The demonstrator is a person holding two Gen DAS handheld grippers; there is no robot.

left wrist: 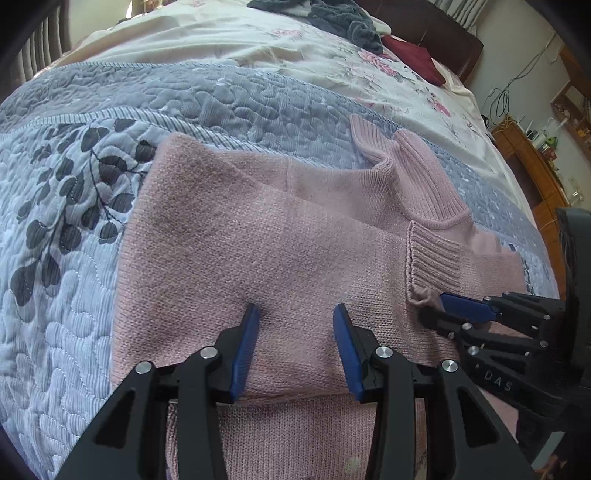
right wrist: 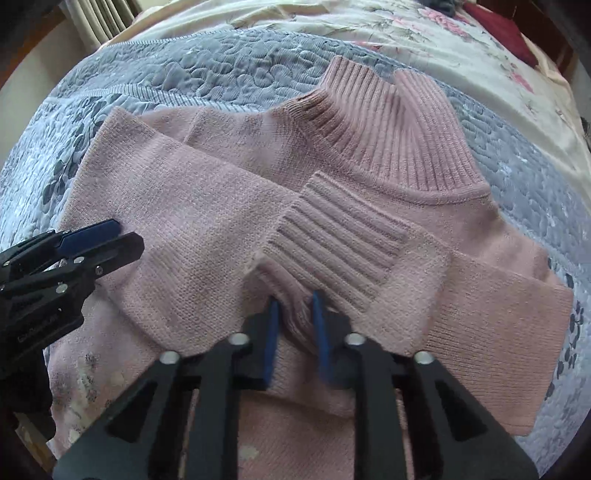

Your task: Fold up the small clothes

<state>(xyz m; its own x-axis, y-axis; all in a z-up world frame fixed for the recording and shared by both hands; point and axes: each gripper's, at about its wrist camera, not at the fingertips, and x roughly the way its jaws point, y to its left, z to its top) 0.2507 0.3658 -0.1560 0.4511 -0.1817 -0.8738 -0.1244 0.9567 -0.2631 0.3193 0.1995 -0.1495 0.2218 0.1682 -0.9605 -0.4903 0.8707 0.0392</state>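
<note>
Soft daylight, fisheye-warped dark corners

A bed is seen covered by a blue-grey quilted bedspread [left wrist: 229, 96] printed with dark leaves, beyond which a cream floral sheet [left wrist: 295, 44] is spread. A dark wooden headboard [left wrist: 436, 40] is set behind the sheet, a wooden shelf unit [left wrist: 532, 162] stands to its right, and daylight is admitted through a pleated curtain [right wrist: 99, 14].
</note>
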